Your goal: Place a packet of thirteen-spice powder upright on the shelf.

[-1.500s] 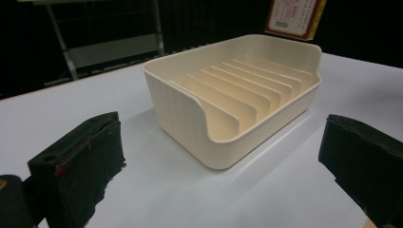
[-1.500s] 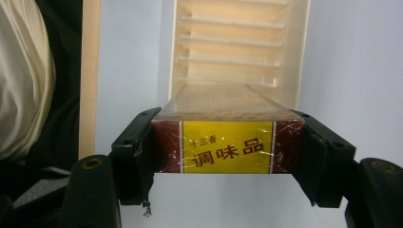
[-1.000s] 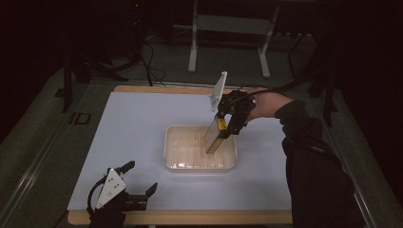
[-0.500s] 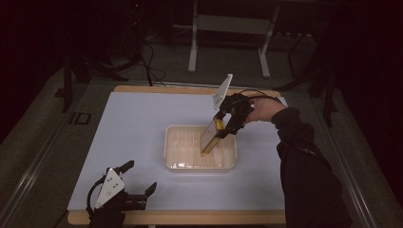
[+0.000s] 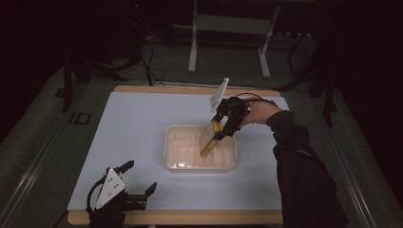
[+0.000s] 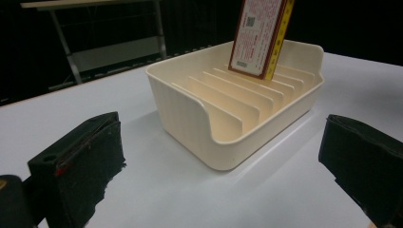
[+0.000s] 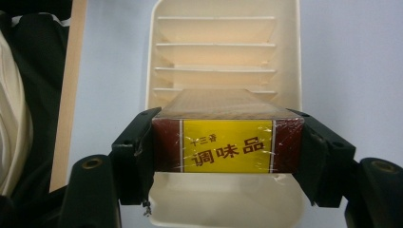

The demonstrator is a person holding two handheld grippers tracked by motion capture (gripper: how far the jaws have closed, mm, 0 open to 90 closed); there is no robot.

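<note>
My right tongs (image 5: pixel 219 129) pinched the seasoning box (image 5: pixel 209 138) by its narrow sides, tilted, its lower end inside the slotted tray (image 5: pixel 176 161) at the table's (image 5: pixel 142 123) middle; my left tongs (image 5: pixel 135 183) lay spread at the near left edge.

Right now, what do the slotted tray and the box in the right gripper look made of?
Tray: likely moulded plastic, cream, smooth with a soft sheen; thin one-piece dividers and rounded corners suggest it. Box: probably printed cardboard, red and yellow, under clear film; wrinkles and glare on its end point to a wrap. Right gripper clamps its sides.
</note>
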